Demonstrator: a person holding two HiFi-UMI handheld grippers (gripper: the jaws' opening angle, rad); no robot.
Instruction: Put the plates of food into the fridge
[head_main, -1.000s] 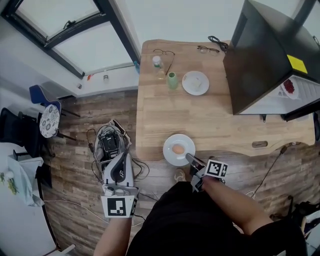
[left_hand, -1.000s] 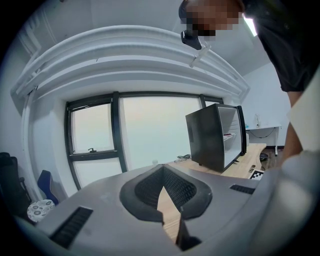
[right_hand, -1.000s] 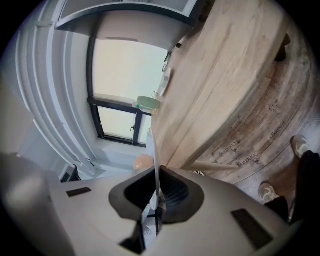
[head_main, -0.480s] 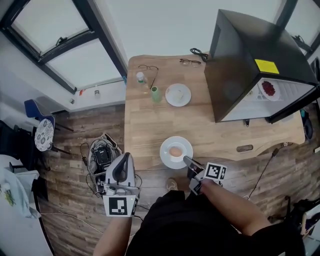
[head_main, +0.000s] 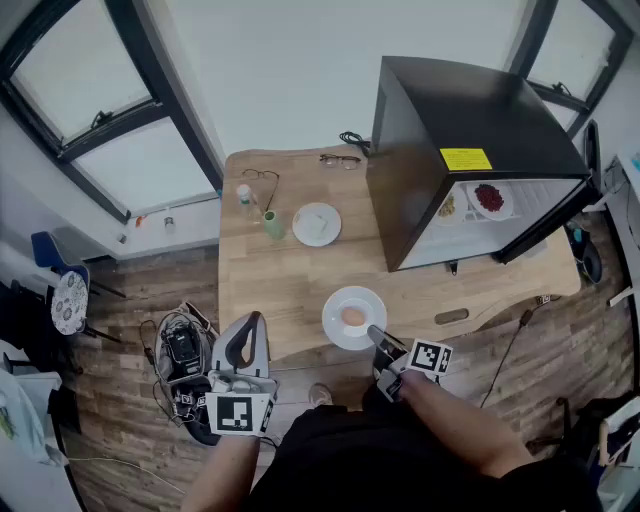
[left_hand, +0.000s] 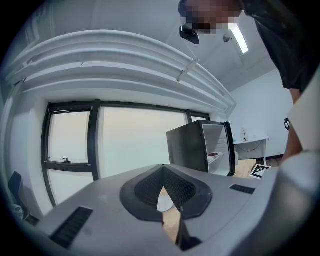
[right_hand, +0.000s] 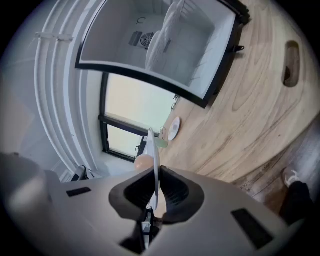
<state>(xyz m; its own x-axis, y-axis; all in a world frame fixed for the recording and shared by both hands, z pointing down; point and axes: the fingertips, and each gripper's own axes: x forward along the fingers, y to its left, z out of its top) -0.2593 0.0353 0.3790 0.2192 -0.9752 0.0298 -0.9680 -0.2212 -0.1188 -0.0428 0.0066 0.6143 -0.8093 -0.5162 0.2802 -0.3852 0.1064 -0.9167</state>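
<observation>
1. Wooden desk (head_main: 290, 290) carries what is left of the job; I judge it about half done, with two plates in the fridge, one in my grip and one waiting
2. Black fridge (head_main: 470, 110) stands on the right part of the desk with its door open. On a shelf inside I see a plate of red food (head_main: 489, 197) and beside it a second plate (head_main: 447, 207), whose contents are too small for me to name
3. My right gripper (head_main: 375, 333) has its jaws clenched on the near rim of the white plate (head_main: 354, 317), which bears one round tan item. That plate is at the desk's near edge, well apart from the fridge opening
4. My left gripper (head_main: 247, 335) hangs off the desk's near-left corner, jaws pressed together with nothing between them
5. Further back on the desk, the far plate (head_main: 316, 224) holds something pale. It sits just beside a green cup (head_main: 272, 225) and near a small bottle (head_main: 244, 197), and it has yet to be fetched
</observation>
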